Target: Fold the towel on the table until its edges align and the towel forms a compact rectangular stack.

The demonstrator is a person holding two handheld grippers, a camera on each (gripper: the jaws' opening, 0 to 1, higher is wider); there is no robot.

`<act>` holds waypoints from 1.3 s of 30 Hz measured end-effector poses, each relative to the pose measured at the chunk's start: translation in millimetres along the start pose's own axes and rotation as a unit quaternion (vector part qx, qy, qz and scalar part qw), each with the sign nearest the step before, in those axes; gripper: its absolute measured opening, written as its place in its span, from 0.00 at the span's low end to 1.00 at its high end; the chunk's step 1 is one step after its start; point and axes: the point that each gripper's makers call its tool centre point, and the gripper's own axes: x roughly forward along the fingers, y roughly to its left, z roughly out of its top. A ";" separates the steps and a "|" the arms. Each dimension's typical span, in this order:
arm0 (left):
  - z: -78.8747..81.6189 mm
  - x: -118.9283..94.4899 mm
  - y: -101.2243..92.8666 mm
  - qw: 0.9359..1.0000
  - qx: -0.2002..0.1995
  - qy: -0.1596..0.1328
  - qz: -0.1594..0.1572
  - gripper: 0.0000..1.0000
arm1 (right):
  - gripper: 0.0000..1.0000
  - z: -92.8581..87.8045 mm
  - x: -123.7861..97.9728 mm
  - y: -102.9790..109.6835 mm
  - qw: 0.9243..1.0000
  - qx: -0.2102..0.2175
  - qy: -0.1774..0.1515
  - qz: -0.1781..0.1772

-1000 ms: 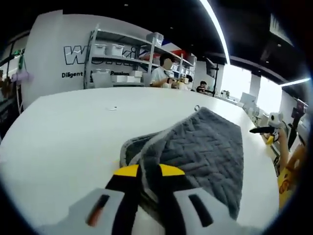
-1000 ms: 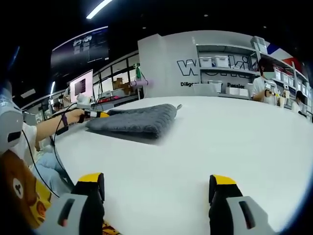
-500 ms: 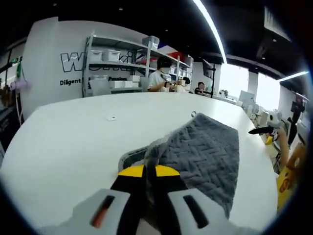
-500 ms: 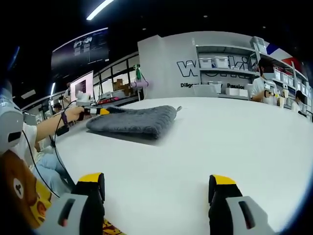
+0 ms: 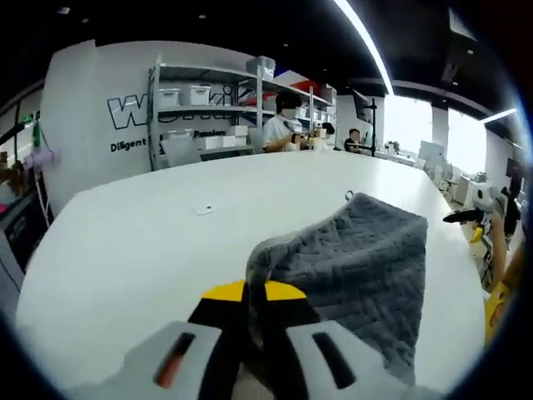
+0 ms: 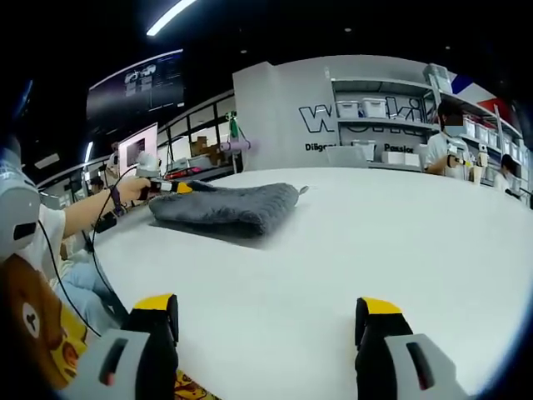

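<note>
The grey towel (image 5: pixel 358 267) lies folded on the white table (image 5: pixel 141 242), toward the table's right side in the left gripper view, its far corner with a small hanging loop (image 5: pixel 350 196) pointing away from the camera. The left gripper (image 5: pixel 252 293) has its yellow-tipped jaws pressed together on the towel's near corner, where the fabric bunches up into a raised fold; the long right edge runs along close to the table's rim. To the left of the towel the tabletop is broad and bare except for a small white scrap (image 5: pixel 202 210) lying well apart. In the right gripper view the towel (image 6: pixel 225 208) sits as a low, thick bundle on the far left of the table, its layered edge facing the camera, and the left gripper (image 6: pixel 171 188), held in a hand, meets its left end. The right gripper (image 6: pixel 265 321) hangs over the near table edge, jaws wide apart, holding nothing, with much open surface between it and the towel.
</note>
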 end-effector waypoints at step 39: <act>-1.2 -132.3 -91.4 0.988 -0.063 -0.136 0.025 0.58 | 0.93 2.6 4.7 -4.1 1.000 0.008 -0.010 -0.002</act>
